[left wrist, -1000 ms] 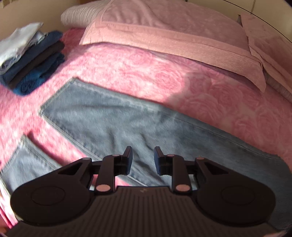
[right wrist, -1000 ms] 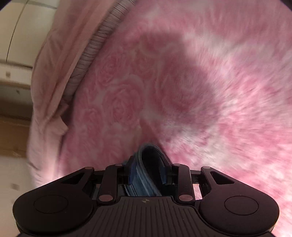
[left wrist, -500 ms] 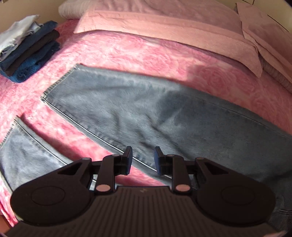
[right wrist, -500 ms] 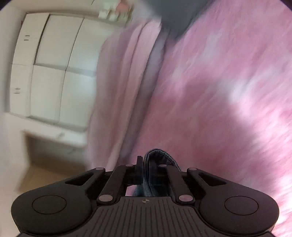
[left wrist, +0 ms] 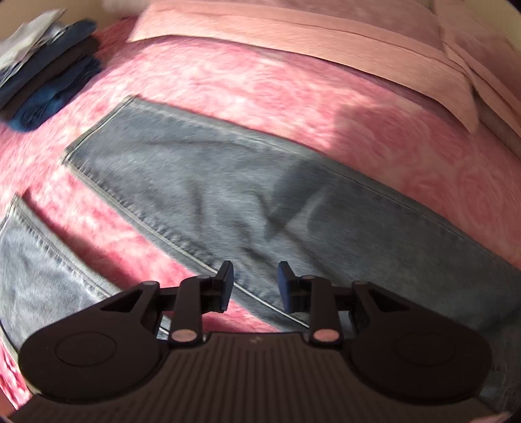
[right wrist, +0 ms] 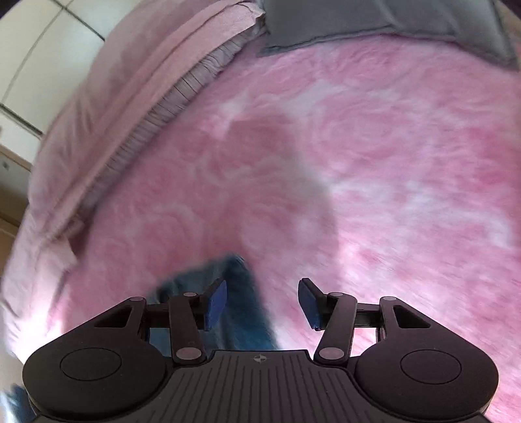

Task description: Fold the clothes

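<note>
A pair of blue jeans lies spread flat on the pink bed cover. In the left wrist view one leg (left wrist: 260,201) runs from upper left to lower right, and the other leg (left wrist: 35,260) lies at the lower left. My left gripper (left wrist: 255,284) is open and empty, just above the near seam of the long leg. In the right wrist view my right gripper (right wrist: 262,301) is open. A blurred end of the jeans (right wrist: 241,306) lies on the cover under its left finger, not held.
A stack of folded dark blue and pale clothes (left wrist: 42,75) sits at the far left. Pink pillows (left wrist: 309,29) lie along the back. In the right wrist view a grey pillow (right wrist: 384,19) is at the top and white cupboard doors (right wrist: 35,48) at the left.
My right gripper has opened and let go of the jeans end, which now lies on the cover. The left gripper has shifted slightly over the leg, still open.
</note>
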The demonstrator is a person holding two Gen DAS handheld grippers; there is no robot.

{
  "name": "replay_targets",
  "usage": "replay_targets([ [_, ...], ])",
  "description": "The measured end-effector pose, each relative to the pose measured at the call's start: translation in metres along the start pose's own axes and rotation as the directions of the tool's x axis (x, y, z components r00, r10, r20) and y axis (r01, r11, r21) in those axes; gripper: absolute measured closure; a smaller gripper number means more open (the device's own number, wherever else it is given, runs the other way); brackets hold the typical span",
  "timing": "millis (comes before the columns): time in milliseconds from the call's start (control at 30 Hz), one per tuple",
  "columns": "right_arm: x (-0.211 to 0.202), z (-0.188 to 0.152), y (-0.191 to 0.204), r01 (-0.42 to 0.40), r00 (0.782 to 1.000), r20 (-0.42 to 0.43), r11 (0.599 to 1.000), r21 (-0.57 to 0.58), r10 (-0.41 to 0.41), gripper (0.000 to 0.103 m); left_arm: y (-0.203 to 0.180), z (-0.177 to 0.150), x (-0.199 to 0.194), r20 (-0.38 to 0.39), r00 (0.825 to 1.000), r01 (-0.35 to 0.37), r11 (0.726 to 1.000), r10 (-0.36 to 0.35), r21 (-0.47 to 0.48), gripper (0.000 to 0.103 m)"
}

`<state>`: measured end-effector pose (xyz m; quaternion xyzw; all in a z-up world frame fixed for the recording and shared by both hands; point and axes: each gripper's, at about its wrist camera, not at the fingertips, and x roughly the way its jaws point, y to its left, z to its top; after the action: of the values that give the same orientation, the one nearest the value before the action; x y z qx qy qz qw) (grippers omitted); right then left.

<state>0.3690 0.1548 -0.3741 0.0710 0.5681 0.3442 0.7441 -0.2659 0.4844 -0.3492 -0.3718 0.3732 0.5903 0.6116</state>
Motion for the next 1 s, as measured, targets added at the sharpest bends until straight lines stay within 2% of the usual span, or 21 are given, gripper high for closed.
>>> replay_targets([
  [133, -0.01, -0.019, 0.006, 0.001, 1.0, -0.002, 0.998, 0.06, -0.001, 0.05, 0.03, 0.007, 0.008, 0.011, 0.998, -0.053, 0.997, 0.054, -0.056, 0.068],
  [200, -0.013, -0.024, 0.021, 0.008, 1.0, 0.0, 0.999, 0.032, -0.008, 0.05, 0.05, 0.012, 0.014, 0.008, 0.997, -0.08, 0.993, 0.081, -0.091, 0.067],
  [300, -0.008, -0.036, 0.053, 0.013, 1.0, 0.004, 0.997, -0.07, -0.013, 0.05, 0.081, 0.023, 0.022, 0.016, 0.996, -0.085, 0.989, 0.088, -0.122, 0.067],
  [400, 0.009, -0.054, 0.096, 0.034, 0.999, -0.02, 0.973, -0.227, -0.039, 0.05, 0.1, 0.044, 0.033, 0.028, 0.997, -0.069, 0.996, 0.071, -0.051, 0.07],
  [467, 0.026, -0.067, 0.131, 0.024, 0.997, -0.054, 0.93, -0.367, -0.047, 0.05, 0.104, 0.063, 0.04, 0.04, 0.999, -0.025, 0.998, 0.023, 0.05, 0.071],
  [533, 0.047, -0.081, 0.167, -0.007, 0.994, -0.098, 0.867, -0.498, -0.048, 0.05, 0.1, 0.083, 0.05, 0.04, 0.999, 0.026, 0.979, -0.034, 0.203, 0.071],
  [567, 0.058, -0.087, 0.185, -0.034, 0.991, -0.125, 0.83, -0.556, -0.043, 0.05, 0.096, 0.093, 0.055, 0.035, 0.997, 0.052, 0.957, -0.064, 0.285, 0.07],
  [600, 0.07, -0.094, 0.204, -0.062, 0.987, -0.153, 0.789, -0.612, -0.041, 0.05, 0.09, 0.102, 0.061, 0.025, 0.996, 0.074, 0.924, -0.09, 0.374, 0.07],
  [667, 0.095, -0.108, 0.241, -0.118, 0.978, -0.204, 0.696, -0.708, -0.042, 0.05, 0.075, 0.117, 0.073, 0.002, 0.991, 0.109, 0.834, -0.131, 0.541, 0.069],
  [733, 0.121, -0.118, 0.271, -0.146, 0.972, -0.226, 0.6, -0.787, -0.059, 0.05, 0.06, 0.127, 0.083, -0.02, 0.985, 0.139, 0.73, -0.17, 0.669, 0.067],
  [800, 0.145, -0.126, 0.297, -0.17, 0.967, -0.242, 0.503, -0.847, -0.08, 0.05, 0.05, 0.136, 0.092, -0.039, 0.978, 0.164, 0.644, -0.204, 0.747, 0.067],
  [900, 0.174, -0.134, 0.324, -0.213, 0.957, -0.27, 0.376, -0.902, -0.105, 0.05, 0.04, 0.143, 0.107, -0.083, 0.968, 0.202, 0.537, -0.238, 0.819, 0.065],
  [1000, 0.2, -0.139, 0.333, -0.275, 0.937, -0.323, 0.283, -0.919, -0.136, 0.05, 0.034, 0.146, 0.123, -0.136, 0.96, 0.233, 0.433, -0.244, 0.871, 0.065],
])
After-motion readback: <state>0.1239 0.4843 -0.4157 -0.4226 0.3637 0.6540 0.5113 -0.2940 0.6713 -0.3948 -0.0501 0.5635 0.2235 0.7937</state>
